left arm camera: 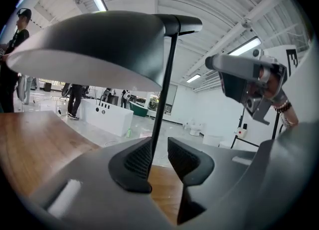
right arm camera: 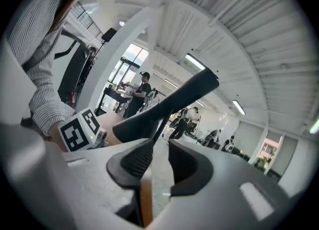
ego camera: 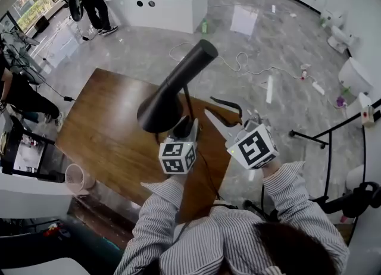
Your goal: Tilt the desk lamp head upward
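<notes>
A black desk lamp stands on the wooden table [ego camera: 113,131]. Its cone head [ego camera: 172,89] slopes with the wide mouth down-left and the narrow end up-right. My left gripper [ego camera: 186,126] is just under the head, by the thin stem [ego camera: 188,102]. In the left gripper view the head [left arm camera: 94,45] hangs overhead. There the stem [left arm camera: 164,89] runs down into the gap of the left gripper [left arm camera: 159,147], close beside the left pad, and the jaws are open. My right gripper [ego camera: 226,116] is to the right of the lamp, open and empty. Its view shows the right gripper [right arm camera: 160,149] facing the lamp head [right arm camera: 164,109].
A white ribbed cup [ego camera: 77,177] sits at the table's near-left corner. Beyond the table are a white counter [ego camera: 166,3], people at the back left, and cables and bits on the grey floor. A black metal stand [ego camera: 327,143] is to the right.
</notes>
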Available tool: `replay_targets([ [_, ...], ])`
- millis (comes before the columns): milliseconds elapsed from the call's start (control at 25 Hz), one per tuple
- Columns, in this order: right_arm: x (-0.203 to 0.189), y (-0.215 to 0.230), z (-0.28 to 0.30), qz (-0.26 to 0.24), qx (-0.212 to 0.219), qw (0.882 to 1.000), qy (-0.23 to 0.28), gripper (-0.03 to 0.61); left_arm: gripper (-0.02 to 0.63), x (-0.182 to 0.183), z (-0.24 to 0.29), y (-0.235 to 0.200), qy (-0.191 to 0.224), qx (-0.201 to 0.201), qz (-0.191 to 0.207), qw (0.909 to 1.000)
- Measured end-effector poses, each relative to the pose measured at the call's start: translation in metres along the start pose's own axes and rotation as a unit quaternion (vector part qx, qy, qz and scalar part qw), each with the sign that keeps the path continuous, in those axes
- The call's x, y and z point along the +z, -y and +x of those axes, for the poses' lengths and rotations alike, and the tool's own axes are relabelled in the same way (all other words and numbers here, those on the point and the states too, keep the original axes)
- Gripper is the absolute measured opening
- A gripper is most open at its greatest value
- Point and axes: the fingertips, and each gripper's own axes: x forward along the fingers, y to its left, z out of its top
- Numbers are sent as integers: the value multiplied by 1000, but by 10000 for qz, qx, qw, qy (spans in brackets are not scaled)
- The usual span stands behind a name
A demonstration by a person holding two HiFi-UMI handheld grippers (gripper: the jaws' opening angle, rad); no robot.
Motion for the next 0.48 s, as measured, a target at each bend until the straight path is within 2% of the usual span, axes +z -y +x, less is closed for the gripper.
replay_targets([
  [120, 19, 19, -4, -1003, -265, 9940, -341, 107, 106, 1, 6, -4, 25, 52, -43, 10000],
  [200, 27, 26, -8, -1851, -424, 9800, -602, 120, 106, 0, 9, -3, 19, 45, -48, 10000],
  [240, 30, 28, -11, -2309, -503, 9690, -725, 133, 106, -1, 10, -2, 15, 45, -35, 10000],
  [360, 42, 33, -17, -3568, -741, 9260, -987, 167, 107, -2, 13, -3, 21, 59, -22, 10000],
  [480, 58, 36, -18, -4386, -951, 8876, -1035, 190, 107, -2, 14, -4, 26, 88, -61, 9999],
])
